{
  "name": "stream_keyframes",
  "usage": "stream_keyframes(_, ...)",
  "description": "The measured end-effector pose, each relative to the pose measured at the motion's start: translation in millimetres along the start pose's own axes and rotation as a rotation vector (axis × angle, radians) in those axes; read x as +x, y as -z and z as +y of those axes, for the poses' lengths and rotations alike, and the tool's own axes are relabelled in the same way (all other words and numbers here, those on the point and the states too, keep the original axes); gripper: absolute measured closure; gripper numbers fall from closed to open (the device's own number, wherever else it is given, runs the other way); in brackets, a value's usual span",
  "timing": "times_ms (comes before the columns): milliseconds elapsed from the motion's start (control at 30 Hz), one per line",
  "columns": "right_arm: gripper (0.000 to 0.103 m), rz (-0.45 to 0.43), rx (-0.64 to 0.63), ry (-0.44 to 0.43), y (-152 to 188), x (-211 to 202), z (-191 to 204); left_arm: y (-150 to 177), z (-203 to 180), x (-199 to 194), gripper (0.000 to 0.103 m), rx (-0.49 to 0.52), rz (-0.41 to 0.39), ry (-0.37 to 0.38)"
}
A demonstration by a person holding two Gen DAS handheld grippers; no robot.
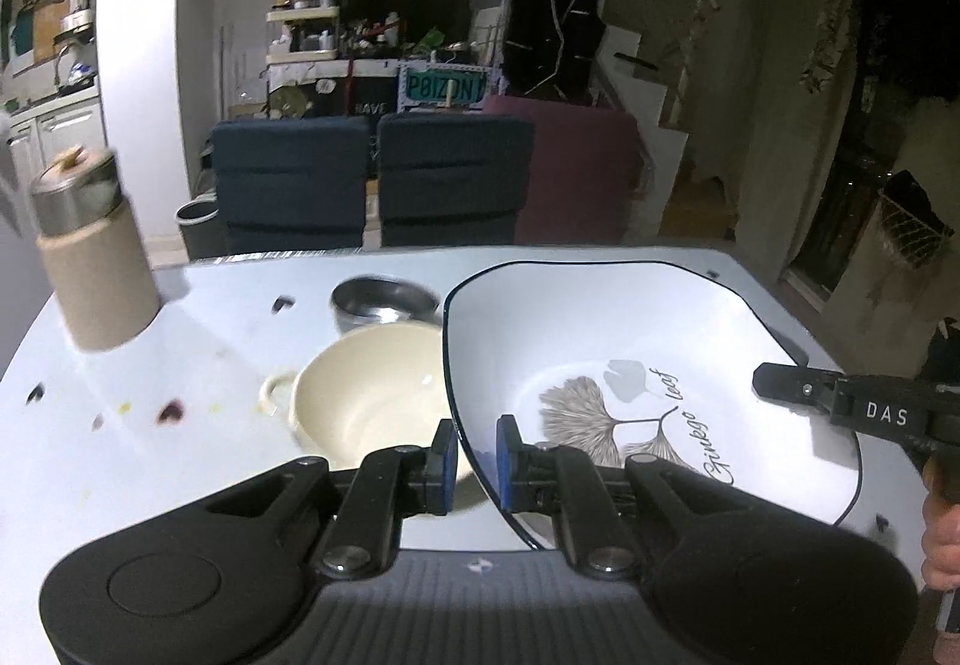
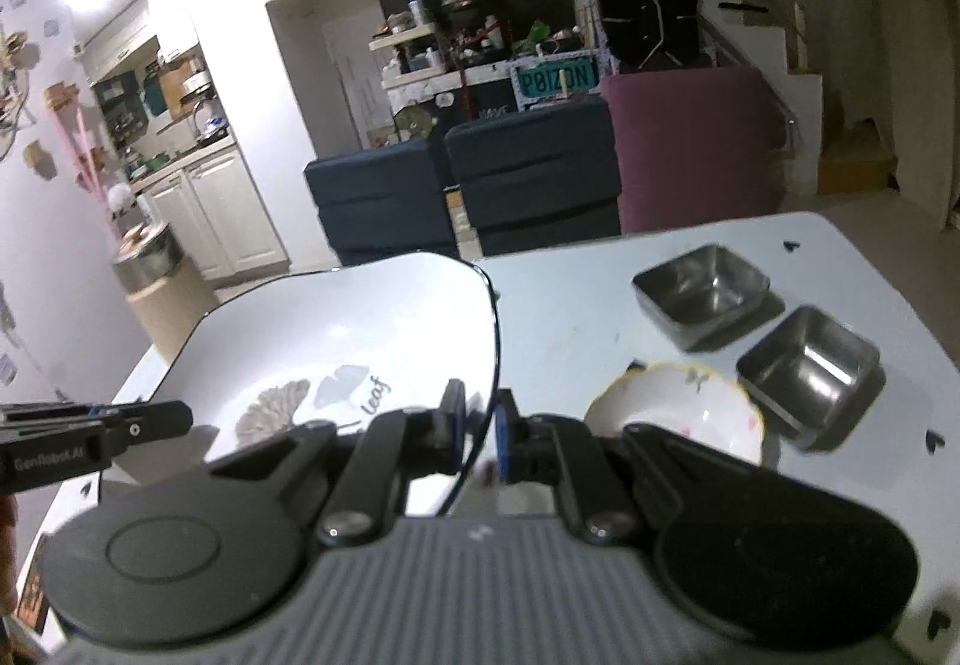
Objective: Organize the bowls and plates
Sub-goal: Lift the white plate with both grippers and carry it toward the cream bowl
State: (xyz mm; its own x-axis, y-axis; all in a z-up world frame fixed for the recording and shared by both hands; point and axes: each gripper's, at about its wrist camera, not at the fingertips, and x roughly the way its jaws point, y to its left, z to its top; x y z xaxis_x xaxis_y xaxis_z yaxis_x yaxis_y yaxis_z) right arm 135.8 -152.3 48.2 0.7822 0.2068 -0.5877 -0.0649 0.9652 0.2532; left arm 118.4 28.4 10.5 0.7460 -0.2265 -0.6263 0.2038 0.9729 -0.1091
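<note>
Behind the white table [image 1: 210,425] stand two dark blue chairs [image 1: 288,179] and a maroon one [image 1: 576,173], with cluttered shelves [image 1: 336,29] further back.

From the left wrist view, the left gripper [image 1: 474,464] is clamped on the left rim of a large white plate [image 1: 630,335] with a dark edge line and a printed ginkgo leaf design. The plate is tilted, its far edge raised, and the rim runs down between the blue pads [image 1: 504,461]. Across the plate, the right gripper [image 1: 774,383] reaches in from the right edge of the view and meets the plate's right rim; a hand [image 1: 942,539] shows below it. Just left of the plate, a cream bowl [image 1: 372,401] with a small side handle sits on the table, and a round metal bowl [image 1: 384,305] sits just behind it. A beige canister [image 1: 96,263] with a metal lid stands at the table's far left, blurred. Small dark heart shapes and stains dot the tabletop.

From the right wrist view, the right gripper [image 2: 480,437] is closed on the plate's [image 2: 360,317] right rim, the dark edge line passing between its pads. The left gripper [image 2: 174,416] comes in from the left side, against the opposite rim. To the right of the plate, a small white bowl [image 2: 690,413] with a yellowish rim sits on the table [image 2: 570,293], partly hidden by the gripper. Two square metal dishes [image 2: 702,293] [image 2: 810,365] sit beyond it, one just beside the other. The canister [image 2: 156,275] shows past the plate's left side.
</note>
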Motion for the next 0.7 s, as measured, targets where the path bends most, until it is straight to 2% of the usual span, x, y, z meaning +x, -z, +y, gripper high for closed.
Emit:
stream_keyframes(467, 0.091, 0.157, -0.059, -0.061, 54.0, 12.2, 41.4, 64.5, 47.8, -9.5, 0.089, -0.049, 0.107, -0.031)
stream_keyframes(700, 0.091, 0.259, -0.054, -0.066, 70.9, 28.8, 45.3, 86.7, 57.8, -0.8, 0.089, -0.052, 0.177, -0.025)
